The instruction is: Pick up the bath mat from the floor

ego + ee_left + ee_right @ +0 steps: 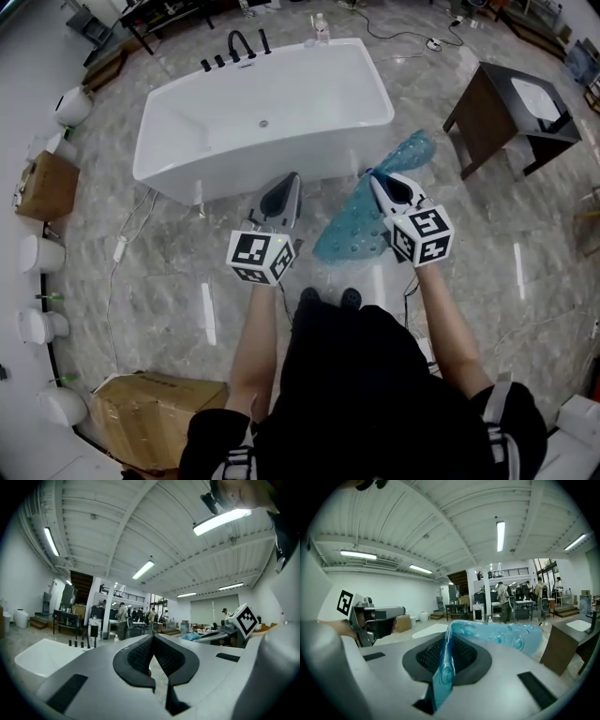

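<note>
The bath mat (349, 232) is a translucent blue sheet with suction cups, lifted off the floor. It hangs from my right gripper (374, 178), which is shut on one edge of it. One end sticks up past the jaws toward the tub, and the rest droops below. In the right gripper view the mat (506, 634) runs between the pads and folds off to the right of the right gripper (449, 629). My left gripper (292, 180) is held level beside it to the left, apart from the mat. In its own view the left gripper (153, 637) has its tips together and holds nothing.
A white bathtub (262, 112) with black taps (239, 45) stands just ahead on the marble floor. A dark wooden vanity (511, 117) is at the right. White toilets (42, 253) and cardboard boxes (141, 417) line the left side. The person's shoes (328, 298) are below the grippers.
</note>
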Motion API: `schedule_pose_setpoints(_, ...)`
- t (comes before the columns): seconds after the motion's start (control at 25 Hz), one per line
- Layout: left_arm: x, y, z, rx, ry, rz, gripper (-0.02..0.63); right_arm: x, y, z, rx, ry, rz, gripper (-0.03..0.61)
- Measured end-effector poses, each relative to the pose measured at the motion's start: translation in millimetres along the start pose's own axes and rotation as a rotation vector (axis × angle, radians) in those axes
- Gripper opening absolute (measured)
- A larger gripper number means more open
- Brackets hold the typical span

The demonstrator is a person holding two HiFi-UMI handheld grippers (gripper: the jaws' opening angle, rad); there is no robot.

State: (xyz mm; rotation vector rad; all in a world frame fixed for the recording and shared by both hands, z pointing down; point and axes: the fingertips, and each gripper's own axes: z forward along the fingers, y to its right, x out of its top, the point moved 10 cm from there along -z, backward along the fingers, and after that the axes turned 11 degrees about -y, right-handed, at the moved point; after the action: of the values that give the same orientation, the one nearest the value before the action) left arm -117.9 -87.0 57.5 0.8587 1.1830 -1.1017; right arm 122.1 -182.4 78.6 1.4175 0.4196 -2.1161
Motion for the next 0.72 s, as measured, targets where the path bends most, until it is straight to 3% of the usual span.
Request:
schedule_pose_setpoints(0.4, 50, 8, 3, 0.014, 0.052, 0.035, 0.012, 72, 20, -47, -0.035, 0.197, -0.098, 0.034)
schedule_pose_setpoints(0.72, 56, 11, 6, 0.041, 0.034, 0.073, 0.011, 74, 21, -51, -0.054, 0.204, -0.126, 0.034)
